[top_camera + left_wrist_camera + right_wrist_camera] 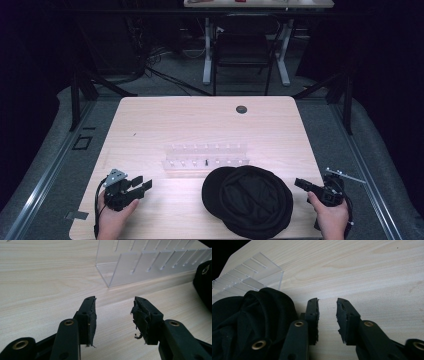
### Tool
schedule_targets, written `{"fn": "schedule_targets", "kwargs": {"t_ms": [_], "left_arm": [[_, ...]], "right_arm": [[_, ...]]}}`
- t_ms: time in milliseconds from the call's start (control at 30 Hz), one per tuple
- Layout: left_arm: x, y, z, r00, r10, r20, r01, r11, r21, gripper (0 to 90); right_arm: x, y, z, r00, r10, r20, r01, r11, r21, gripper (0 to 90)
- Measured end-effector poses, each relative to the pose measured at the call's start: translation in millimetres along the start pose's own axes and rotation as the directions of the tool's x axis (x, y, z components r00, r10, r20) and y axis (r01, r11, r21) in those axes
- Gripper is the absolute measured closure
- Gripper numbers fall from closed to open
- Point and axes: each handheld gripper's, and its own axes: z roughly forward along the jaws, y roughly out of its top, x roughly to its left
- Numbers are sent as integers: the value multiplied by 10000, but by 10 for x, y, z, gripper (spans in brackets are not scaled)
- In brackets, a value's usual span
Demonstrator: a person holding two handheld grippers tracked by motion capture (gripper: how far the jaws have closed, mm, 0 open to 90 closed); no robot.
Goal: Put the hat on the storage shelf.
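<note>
A black cap (250,200) lies on the near part of the light wooden table (200,120), just in front of a clear plastic slotted rack (205,159). My left gripper (145,184) rests at the near left, pointing right, open with nothing between its jaws. My right gripper (300,183) sits at the near right edge, pointing left at the cap, also open and holding nothing. In the left gripper view, the left gripper (115,305) faces the rack's end (150,262), and the cap (203,282) is at the right edge. In the right gripper view, the right gripper (327,302) has the cap (249,320) just to its left and the rack (249,272) behind it.
A small dark piece (206,161) stands in the rack's front row. A round grommet hole (241,109) is near the table's far edge. Beyond the table are a dark chair (242,50) and stand legs (80,85). Bare wood stretches across the far half.
</note>
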Motion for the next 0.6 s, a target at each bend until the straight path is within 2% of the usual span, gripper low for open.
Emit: {"fn": "schedule_targets", "kwargs": {"t_ms": [100,300,400,467,500,600], "left_arm": [[-15,-1,8,10000,32,-43,-32,10000,-16,533],[-33,4,7,10000,80,-56,-80,10000,-22,511],[-51,-1,10,9998,169,-42,-169,9999,-18,511],[-58,-1,6,9996,274,-80,-274,9996,40,510],[-64,-3,4,9993,348,-111,-347,9994,22,509],[-73,0,-3,9993,363,-84,-363,9993,49,509]], "right_arm": [[21,2,-18,10000,46,-36,-46,10000,-63,663],[88,4,-44,9996,-292,8,292,9996,-12,663],[118,17,-47,9994,-309,-132,309,9995,-11,676],[156,25,-34,9996,-177,-207,171,9995,-249,676],[182,56,-54,9993,-298,-221,297,9996,-37,678],[223,83,-69,9993,-303,-215,303,9995,-11,678]]}}
